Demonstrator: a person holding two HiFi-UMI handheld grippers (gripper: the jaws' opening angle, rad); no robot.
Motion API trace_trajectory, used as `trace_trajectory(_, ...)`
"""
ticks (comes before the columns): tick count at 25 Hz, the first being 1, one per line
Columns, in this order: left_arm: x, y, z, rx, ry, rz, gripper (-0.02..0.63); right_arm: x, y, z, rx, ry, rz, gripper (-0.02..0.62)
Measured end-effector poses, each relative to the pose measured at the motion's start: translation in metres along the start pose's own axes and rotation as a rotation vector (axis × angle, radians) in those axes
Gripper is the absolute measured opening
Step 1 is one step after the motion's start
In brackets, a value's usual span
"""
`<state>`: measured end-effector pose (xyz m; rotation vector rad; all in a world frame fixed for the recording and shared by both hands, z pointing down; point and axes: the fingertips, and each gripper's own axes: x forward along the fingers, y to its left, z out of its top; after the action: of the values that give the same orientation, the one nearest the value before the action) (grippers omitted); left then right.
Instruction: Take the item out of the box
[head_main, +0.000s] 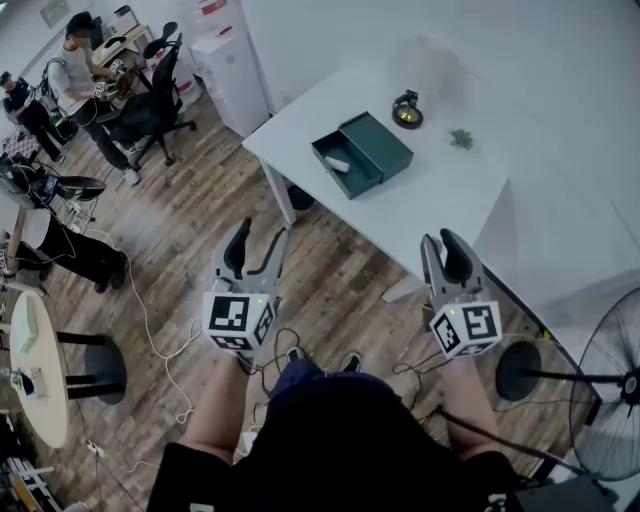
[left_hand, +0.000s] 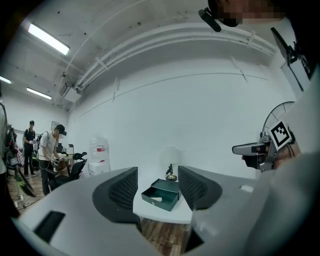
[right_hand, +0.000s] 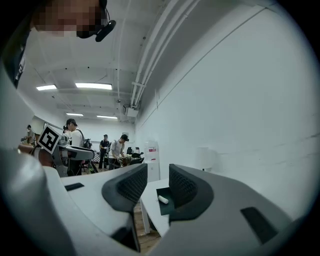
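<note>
A dark green box (head_main: 362, 154) sits on the white table (head_main: 440, 190), near the table's left edge in the head view. Its tray half is open to the top, and a flat green cover part lies against the tray's far side. In the open tray lies one small white oblong item (head_main: 337, 164); nothing else can be made out in there. Beyond the box on the same table stands a little brass-coloured ornament (head_main: 406, 110) with a dark figure on it, and to its right lies a small green scrap (head_main: 461, 139), both apart from the box. The left tool (head_main: 256, 240) and the right tool (head_main: 443, 248) are held over the wooden floor (head_main: 200, 230), well short of the table and touching none of these things. In the left gripper view the left tool (left_hand: 157, 185) has its jaws spread wide with nothing gripped; the box (left_hand: 161, 194) and the item (left_hand: 156, 198) show far off through the gap. In the right gripper view the right tool (right_hand: 158, 185) has its jaws parted less widely, also empty, with the item (right_hand: 163, 199) in the distant box (right_hand: 165, 207) seen between them. A standing fan (head_main: 610, 390) is at the floor's right.
</note>
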<state>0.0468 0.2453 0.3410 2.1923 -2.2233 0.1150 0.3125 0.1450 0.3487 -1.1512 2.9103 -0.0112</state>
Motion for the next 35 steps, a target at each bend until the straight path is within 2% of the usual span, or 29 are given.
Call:
trace_trajectory(6,0.008,-0.006,-0.001,0.027,0.027,0.015,0.241,0.011,-0.018,-0.005,0.028,0.002,0.014,0.142)
trace_trajectory(13,0.038,0.024,-0.006,-0.016,0.025,0.044,0.241,0.047,-0.024,-0.014,0.027,0.038,0.017,0.13)
trace_trajectory(20,0.108,0.082,-0.027,-0.047,0.043,-0.01,0.239,0.128,-0.031,-0.035,0.006,0.098,-0.023,0.126)
trace_trajectory(29,0.202,0.186,-0.055,-0.085,0.08,-0.103,0.239,0.254,-0.03,-0.062,-0.075,0.217,-0.094,0.126)
trace_trajectory(32,0.231,0.207,-0.066,-0.096,0.103,-0.129,0.238,0.289,-0.033,-0.074,-0.112,0.27,-0.088,0.13)
trace_trajectory(35,0.255,0.216,-0.079,-0.107,0.134,-0.143,0.236,0.321,-0.037,-0.096,-0.146,0.336,-0.047,0.133)
